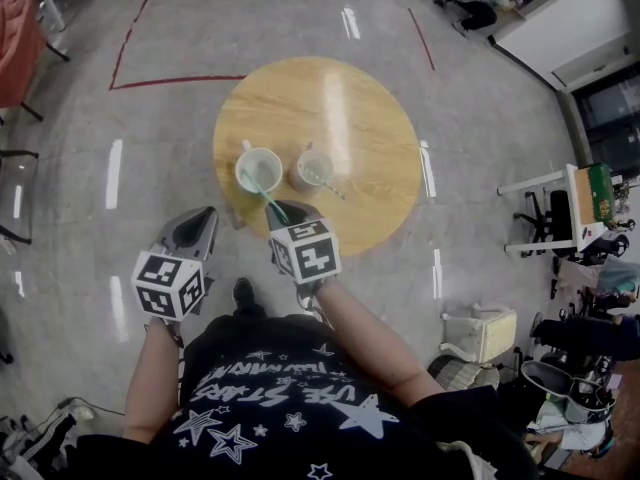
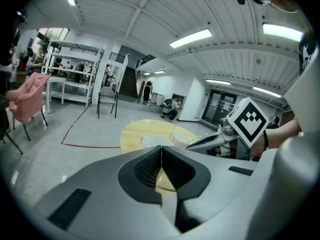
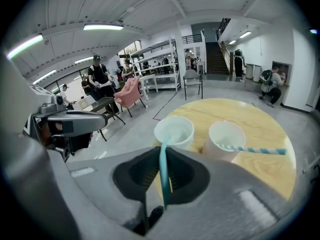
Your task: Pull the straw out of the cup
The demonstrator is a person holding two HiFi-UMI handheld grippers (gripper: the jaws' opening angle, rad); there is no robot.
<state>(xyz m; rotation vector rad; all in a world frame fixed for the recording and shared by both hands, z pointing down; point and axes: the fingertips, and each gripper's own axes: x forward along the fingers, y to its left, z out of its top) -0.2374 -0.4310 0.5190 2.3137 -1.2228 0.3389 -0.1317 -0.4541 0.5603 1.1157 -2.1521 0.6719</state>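
Clamping teal straw (image 3: 163, 176), right gripper (image 3: 161, 149), left gripper (image 2: 161, 149) clenched, round wooden table (image 1: 370, 148), glossy floor (image 1: 150, 138)

Bright ceiling strip lights (image 2: 190, 38), glare on floor (image 1: 115, 173), fisheye edges

Left gripper (image 2: 161, 151): jaws pressed together, nothing between them. It points forward and a bit down, just off the near left edge of the table (image 1: 370, 118).
Right gripper (image 3: 164, 154): jaws closed on the blue-green straw (image 3: 163, 176). It tips down more steeply, over the table's near edge.
Left arm (image 1: 150, 378): bare, reaching forward.
Right arm (image 1: 370, 343): bare, reaching forward and inward.
Both grippers: side by side, not touching.
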